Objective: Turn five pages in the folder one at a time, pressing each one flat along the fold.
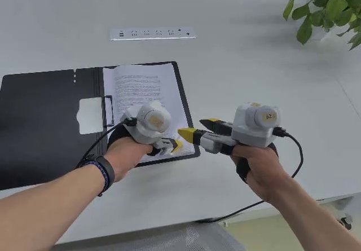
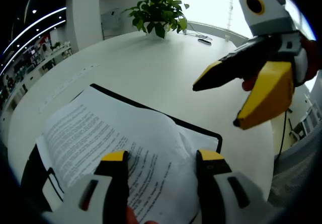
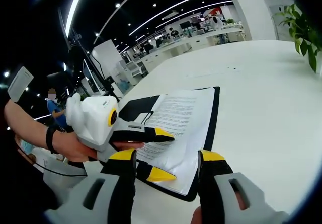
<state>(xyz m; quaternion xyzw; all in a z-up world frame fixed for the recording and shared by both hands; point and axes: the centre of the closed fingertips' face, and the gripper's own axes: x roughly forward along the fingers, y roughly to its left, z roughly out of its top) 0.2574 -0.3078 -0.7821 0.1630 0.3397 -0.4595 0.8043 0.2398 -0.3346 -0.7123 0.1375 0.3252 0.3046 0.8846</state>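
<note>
Five-page job. Found folder (image 1: 39, 121) open on tabletop (image 1: 254, 65), spine running near to far, top page (image 1: 144, 87) on right half. Found left hand-held gripper (image 1: 172, 145) over page's near right corner, jaws apart, paper bulging between. Found right hand-held gripper (image 1: 197, 128) just right of folder edge, jaws apart, pointing left. Judged left nearer for lift.

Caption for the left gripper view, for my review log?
Left gripper, jaws open, over the bulging page of the folder; right gripper open at upper right.
</note>
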